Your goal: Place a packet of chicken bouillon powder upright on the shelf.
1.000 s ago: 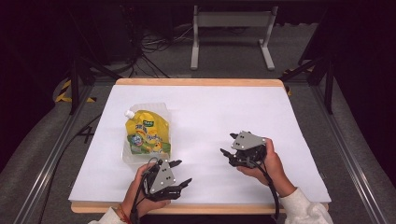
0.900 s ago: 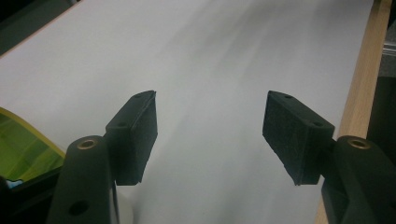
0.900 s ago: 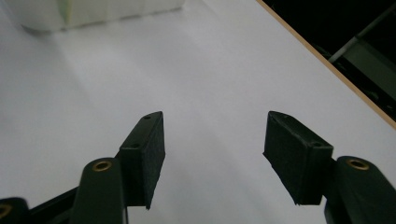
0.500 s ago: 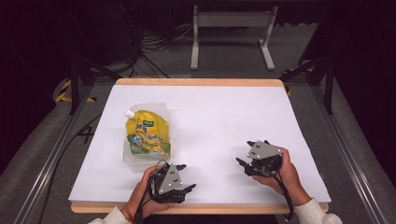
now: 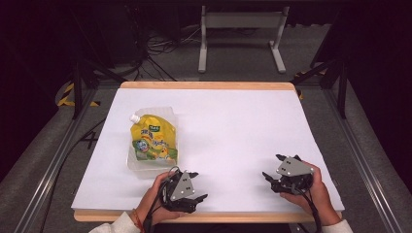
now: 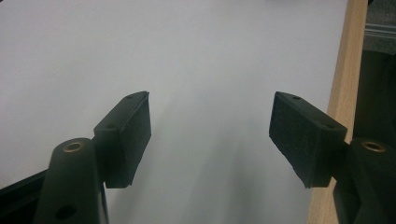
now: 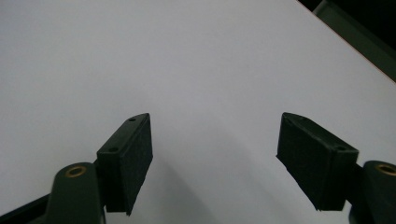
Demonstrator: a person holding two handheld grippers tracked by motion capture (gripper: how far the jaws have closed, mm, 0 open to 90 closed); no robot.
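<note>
A yellow spouted drink pouch (image 5: pixel 151 143) lies flat on the left part of the white tabletop (image 5: pixel 233 126), its white cap pointing to the far left. My left gripper (image 5: pixel 199 185) rests near the front edge just below and right of the pouch, apart from it, jaws pointing right. Its own view shows it open (image 6: pixel 210 135) over bare white surface. My right gripper (image 5: pixel 272 166) sits at the front right, jaws pointing left. It stands open (image 7: pixel 215 158) with nothing between its fingers.
The table's wooden front edge (image 6: pixel 343 79) runs right beside the left gripper's jaw. A dark corner beyond the table (image 7: pixel 355 28) appears past the right gripper. Metal rails (image 5: pixel 43 170) flank the table, and a grey stand (image 5: pixel 240 34) is on the floor behind.
Both hands have drawn back toward the front edge. The right gripper has moved right and nearer to the person; the left has slid slightly right. The pouch has not moved.
</note>
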